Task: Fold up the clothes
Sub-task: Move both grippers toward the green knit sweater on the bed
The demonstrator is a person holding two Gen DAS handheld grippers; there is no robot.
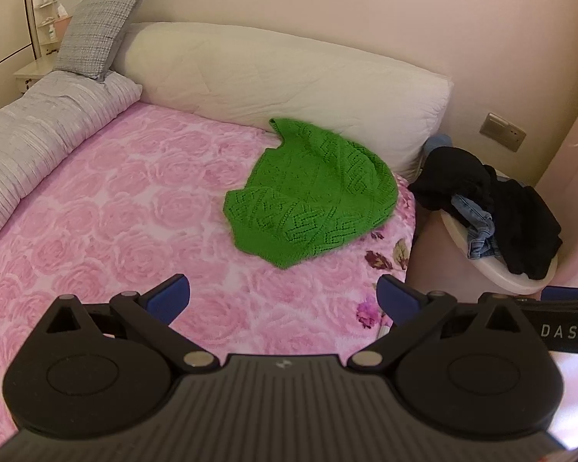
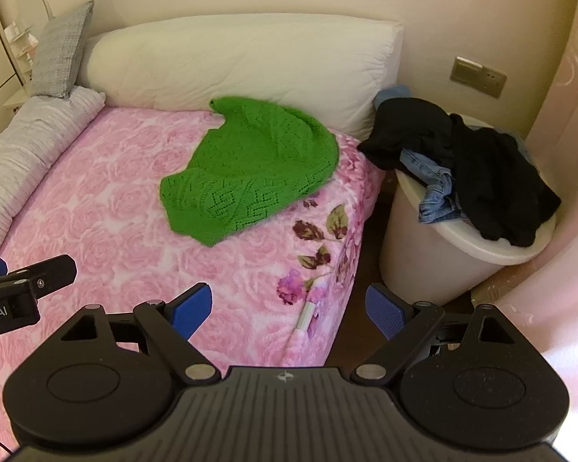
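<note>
The green knit sweater (image 1: 312, 188) lies crumpled on the far right part of the bed, its far edge riding up against the long white bolster (image 1: 281, 84) at the head; it is bunched rather than spread, so it appears dropped there as the next item for folding, with no fold yet made. The pink rose-patterned blanket (image 1: 115, 192) beneath it offers a broad bare area near and to the left, presumably the working surface onto which the garment would be drawn and flattened. The left gripper (image 1: 283, 300) hovers near the foot of the bed, jaws spread wide and holding nothing, well apart from the sweater. The right gripper (image 2: 289, 310) sits just beside it over the bed's near right corner, likewise spread and empty. To the right of the bed stands a white laundry basket (image 2: 443, 254) heaped with black clothes (image 2: 481, 169) and jeans (image 2: 431, 188), evidently the stock awaiting folding. A rolled grey quilt (image 1: 31, 146) runs along the left edge, and a grey cushion (image 1: 96, 30) stands at the far left.
</note>
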